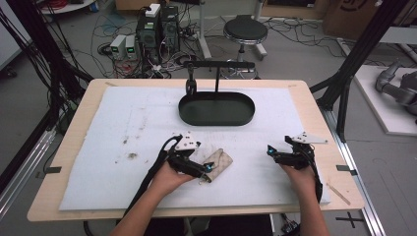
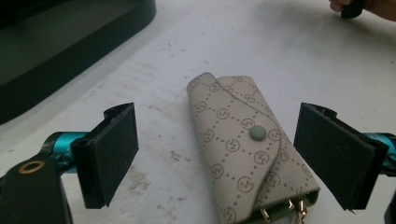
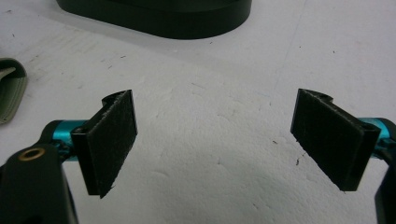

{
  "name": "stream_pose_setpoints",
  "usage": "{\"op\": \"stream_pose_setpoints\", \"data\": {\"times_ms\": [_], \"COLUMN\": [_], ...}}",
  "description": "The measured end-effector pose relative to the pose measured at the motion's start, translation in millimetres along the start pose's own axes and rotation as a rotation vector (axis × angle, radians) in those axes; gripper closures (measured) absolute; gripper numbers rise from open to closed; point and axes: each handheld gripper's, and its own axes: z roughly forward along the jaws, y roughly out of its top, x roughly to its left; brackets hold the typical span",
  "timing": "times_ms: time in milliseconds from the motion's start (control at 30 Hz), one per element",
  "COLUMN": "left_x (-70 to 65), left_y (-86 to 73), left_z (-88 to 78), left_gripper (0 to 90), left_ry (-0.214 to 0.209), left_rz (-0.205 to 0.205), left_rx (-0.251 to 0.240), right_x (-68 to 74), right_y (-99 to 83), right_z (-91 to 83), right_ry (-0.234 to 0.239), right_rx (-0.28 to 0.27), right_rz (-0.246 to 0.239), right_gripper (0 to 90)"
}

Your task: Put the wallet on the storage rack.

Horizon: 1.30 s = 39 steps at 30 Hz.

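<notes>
**A:** Wallet status: beige fabric, flap closed with one round snap, repeating circled-letter monogram joined by dotted diagonal lines. Letter looks like an M, too small to be sure. No other readable writing. Gold-coloured hardware pokes out at its near end.

**B:** Where's it sitting?

**A:** Flat on the white foam mat covering the worktop, near your edge, left of centre. In the high view it's right at the tip of your left hand-held gripper, wallet angled diagonally.

**B:** Left state?

**A:** Your left hand-held gripper is spread wide. Jaws stand either side of the wallet, neither pad touching it. The wallet lies between them, nearer the right pad. Your left hand grips from behind, forearm coming in from the bottom edge, gripper pointing right and slightly away from you.

**B:** Right?

**A:** Your right hand-held gripper is also spread, nothing between the jaws, just bare mat under them. In the high view it's well apart from the wallet, pointing left toward it, your right hand low over the mat near the right side.

**B:** Anything else on the worktop?

**A:** Black oval tray at the far centre of the mat, with a black T-shaped stand rising from it. Mat has brownish stains left of your left hand. Tray edge also shows at the top of the right gripper view.
</notes>
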Motion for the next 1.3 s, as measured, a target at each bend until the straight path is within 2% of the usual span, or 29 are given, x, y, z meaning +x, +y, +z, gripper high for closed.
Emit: {"op": "stream_pose_setpoints", "data": {"times_ms": [133,400,433,500,633,767,900,967,1033,1133,1300], "left_x": [-7.5,-16.5,-17.5,-20.4,-20.3,-18.5,-13.8,-11.1,-6.6,2.5,21.7], "left_y": [-3.5,-12.8,-13.3,-12.9,-12.9,-14.2,-14.2,-13.8,-12.9,-8.4,5.7], "left_z": [11.3,26.4,29.1,30.3,30.0,25.5,22.9,21.1,17.7,10.9,-1.0], "left_gripper": [13.8,13.8,13.8,13.9,16.6,30.7,35.1,36.1,36.4,36.5,36.6], "left_ry": [0.010,-0.020,-0.025,-0.012,-0.012,-0.011,-0.032,-0.024,-0.016,-0.013,-0.009], "left_rz": [0.004,-0.012,-0.006,0.017,0.017,0.018,-0.001,-0.005,0.014,0.021,0.044], "left_rx": [0.048,0.125,0.150,0.161,0.160,0.148,0.141,0.140,0.138,0.116,0.082], "right_x": [0.1,1.0,1.2,1.8,1.7,1.6,2.0,2.4,2.4,2.2,3.0], "right_y": [0.0,-0.3,-0.2,-0.2,-0.4,-0.8,-0.8,-0.9,-0.9,-1.1,-1.0], "right_z": [0.3,1.1,1.3,1.5,1.3,1.4,2.1,2.6,2.7,2.7,3.3], "right_ry": [0.000,0.000,-0.001,-0.001,-0.002,-0.001,-0.003,0.002,0.002,0.001,0.000], "right_rx": [0.003,0.006,0.006,0.009,0.010,0.009,0.012,0.013,0.013,0.014,0.016], "right_rz": [-0.003,-0.005,-0.006,-0.006,-0.004,-0.002,-0.007,-0.006,-0.006,-0.008,-0.009], "right_gripper": [14.8,14.8,14.7,14.8,14.7,14.7,14.8,14.7,14.7,14.8,14.7]}}
